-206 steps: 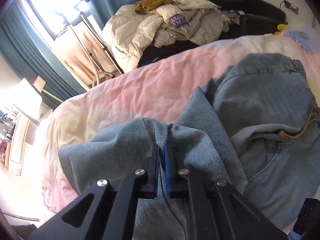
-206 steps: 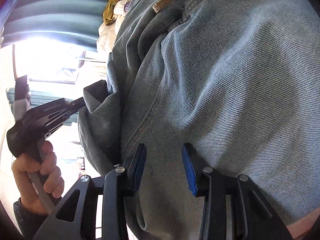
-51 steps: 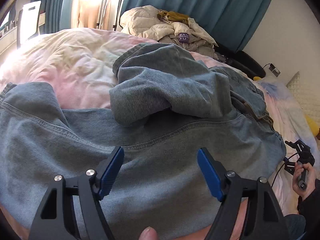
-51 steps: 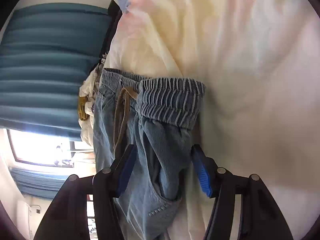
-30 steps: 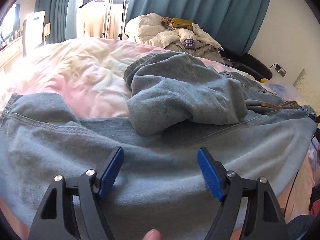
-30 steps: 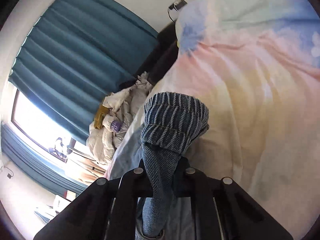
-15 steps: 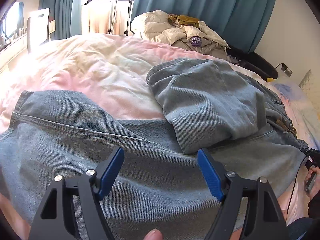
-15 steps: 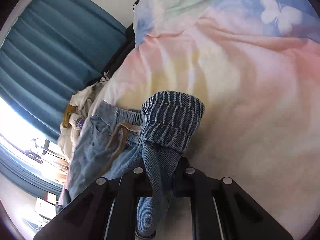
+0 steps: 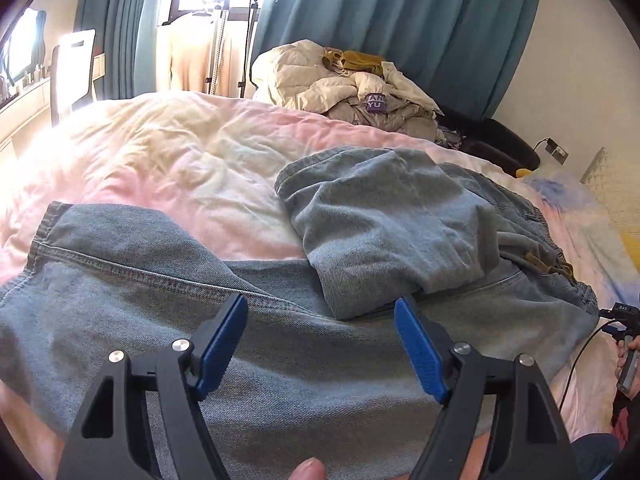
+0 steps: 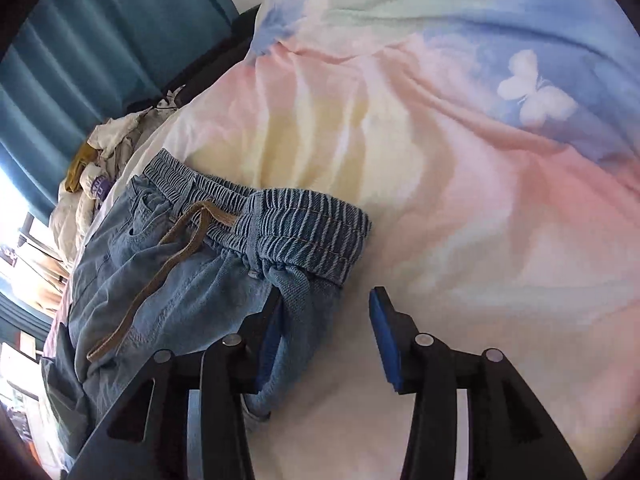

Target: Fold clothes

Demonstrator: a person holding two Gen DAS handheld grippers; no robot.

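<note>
Light blue jeans [image 9: 384, 220] lie across the pastel duvet [image 9: 180, 160], with one leg folded back over the other. My left gripper [image 9: 320, 312] hovers wide open just above the lower leg, nothing between its fingers. In the right wrist view the elastic waistband [image 10: 304, 220] with its brown drawstring [image 10: 160, 264] rests on the duvet [image 10: 460, 200]. My right gripper [image 10: 326, 300] is opening; a waistband corner leans on its left pad [image 10: 268, 336], and the right pad is clear of it.
A heap of pale bedding and clothes [image 9: 340, 88] sits at the far side of the bed, before teal curtains [image 9: 400, 20]. A garment stand [image 9: 220, 40] and a chair [image 9: 72, 72] are at the back left. A person's hand [image 9: 626, 354] shows at the right edge.
My right gripper came down to the duvet with the waistband, then its jaws parted and let the denim go. The jeans now lie flatter and stretched out. The left gripper stayed open.
</note>
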